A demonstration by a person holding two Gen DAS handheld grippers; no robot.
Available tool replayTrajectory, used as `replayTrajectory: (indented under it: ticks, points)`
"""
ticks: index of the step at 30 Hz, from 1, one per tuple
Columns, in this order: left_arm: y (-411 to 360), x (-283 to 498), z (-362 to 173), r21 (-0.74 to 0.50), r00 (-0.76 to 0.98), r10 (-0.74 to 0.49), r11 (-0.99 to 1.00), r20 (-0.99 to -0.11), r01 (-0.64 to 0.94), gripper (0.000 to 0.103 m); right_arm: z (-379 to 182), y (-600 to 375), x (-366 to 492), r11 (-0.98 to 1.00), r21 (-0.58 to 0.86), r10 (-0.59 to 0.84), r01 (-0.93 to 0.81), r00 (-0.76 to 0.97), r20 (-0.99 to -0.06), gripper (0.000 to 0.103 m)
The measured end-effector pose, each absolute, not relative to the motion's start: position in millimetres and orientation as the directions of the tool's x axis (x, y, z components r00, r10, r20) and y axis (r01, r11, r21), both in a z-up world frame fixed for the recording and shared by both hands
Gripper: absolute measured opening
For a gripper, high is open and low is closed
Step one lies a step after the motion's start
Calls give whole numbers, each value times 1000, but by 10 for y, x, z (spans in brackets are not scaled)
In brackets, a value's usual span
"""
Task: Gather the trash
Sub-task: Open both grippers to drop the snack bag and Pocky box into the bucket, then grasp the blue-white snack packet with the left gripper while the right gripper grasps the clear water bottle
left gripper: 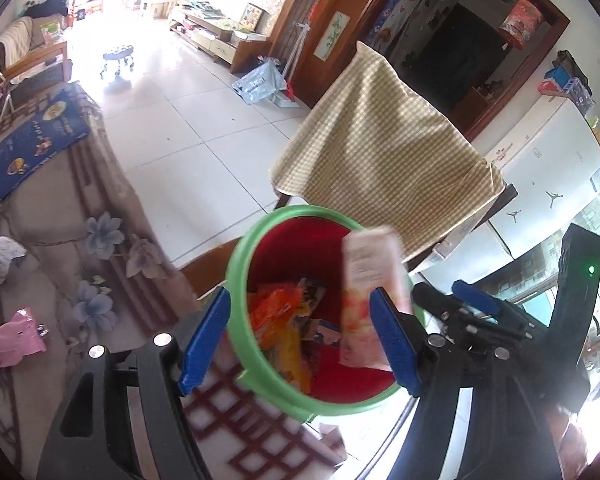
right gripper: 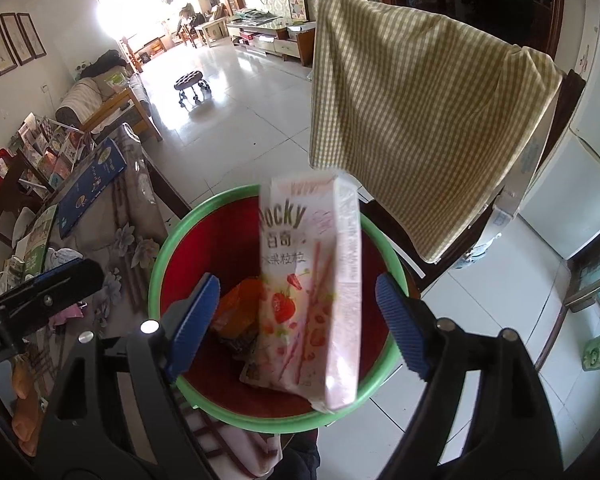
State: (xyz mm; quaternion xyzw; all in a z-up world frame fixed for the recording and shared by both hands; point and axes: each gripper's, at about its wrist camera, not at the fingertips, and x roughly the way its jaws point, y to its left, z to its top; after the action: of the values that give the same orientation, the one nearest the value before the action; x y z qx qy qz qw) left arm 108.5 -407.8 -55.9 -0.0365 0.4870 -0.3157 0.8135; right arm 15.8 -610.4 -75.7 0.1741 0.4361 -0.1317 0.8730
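A red trash bin with a green rim point(left gripper: 236, 264) point(right gripper: 156, 280) stands at the table's edge, and orange snack wrappers point(left gripper: 276, 312) point(right gripper: 236, 312) lie inside it. A pink strawberry Pocky box point(right gripper: 312, 292) point(left gripper: 364, 276) hangs blurred in the bin's mouth, upright and tilted. It sits between the blue pads of my right gripper point(right gripper: 298, 280), which is open, and neither pad touches it. My left gripper point(left gripper: 300, 294) is open over the bin with nothing held. Each gripper shows in the other's view: the right gripper point(left gripper: 472, 300) at the right, the left gripper point(right gripper: 40, 296) at the left.
A yellow checked cloth point(left gripper: 380, 140) point(right gripper: 420, 120) hangs over a chair back just behind the bin. The floral tablecloth point(left gripper: 100, 260) to the left carries a pink wrapper point(left gripper: 12, 340), crumpled paper point(left gripper: 0, 256) and a blue box point(left gripper: 32, 140). A fridge point(left gripper: 540, 180) stands right.
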Motion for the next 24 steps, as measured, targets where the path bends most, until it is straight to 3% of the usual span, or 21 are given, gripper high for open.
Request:
replayTrajectory:
  ticks: [7,14,24]
  points:
    - [-3274,984,-598,-344,405,-466,875,-787,340,72,-665,-5838,261,916,217,-38,339,610,-792,82]
    - [-2129,668,-766,-249,471,-288,958,-834,146,73,-687,-5285,511,949,228,51,218,606,-793,83]
    - [-694,42,-1231,-77,389,-43,994,-920,-72,75,-776,-4457,705,970,228,145,80,564,-813,83]
